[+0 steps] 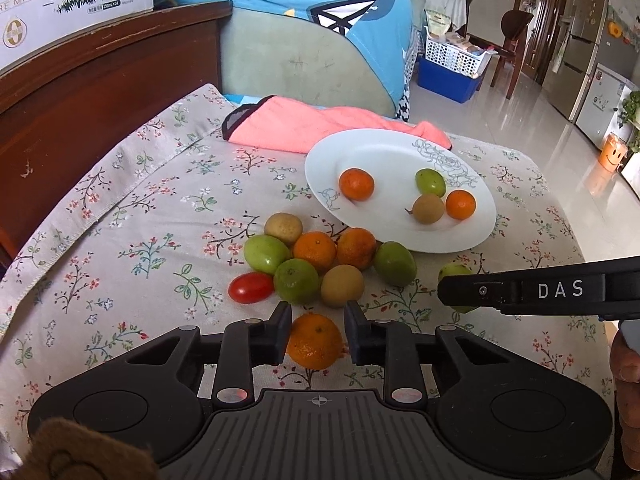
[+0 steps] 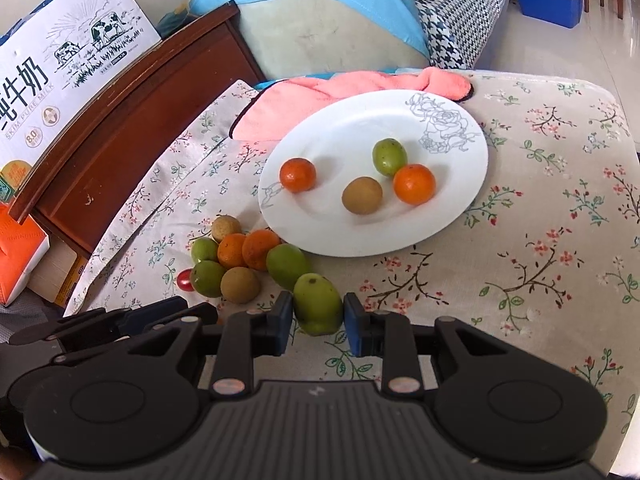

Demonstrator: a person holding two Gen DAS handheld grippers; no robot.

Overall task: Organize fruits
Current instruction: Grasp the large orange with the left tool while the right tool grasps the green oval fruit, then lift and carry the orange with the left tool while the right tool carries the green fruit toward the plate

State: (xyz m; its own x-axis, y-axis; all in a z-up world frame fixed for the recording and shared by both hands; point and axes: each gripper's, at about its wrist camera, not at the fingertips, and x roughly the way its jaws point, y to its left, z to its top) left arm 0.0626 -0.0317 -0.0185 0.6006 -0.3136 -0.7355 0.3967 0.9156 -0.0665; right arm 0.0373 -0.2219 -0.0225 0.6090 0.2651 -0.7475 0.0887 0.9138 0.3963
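Two grippers are clamping fruit, left gripper [image 1: 316, 338] on an orange [image 1: 315, 341], right gripper [image 2: 317, 322] on a green fruit [image 2: 318, 304], plate [image 2: 472, 168] lying ahead of both jaws

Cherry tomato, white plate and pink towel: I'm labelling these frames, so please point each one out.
cherry tomato [image 1: 251, 287]: left wrist view, middle of its red skin.
white plate [image 2: 344, 128]: right wrist view, bare part near the far rim.
pink towel [image 1: 288, 128]: left wrist view, middle of the folded cloth.

You are in a home living area: a blue-covered padded sofa [image 1: 316, 40], a floral cloth-covered table [image 1: 152, 208] and a silver two-door refrigerator [image 1: 588, 36].
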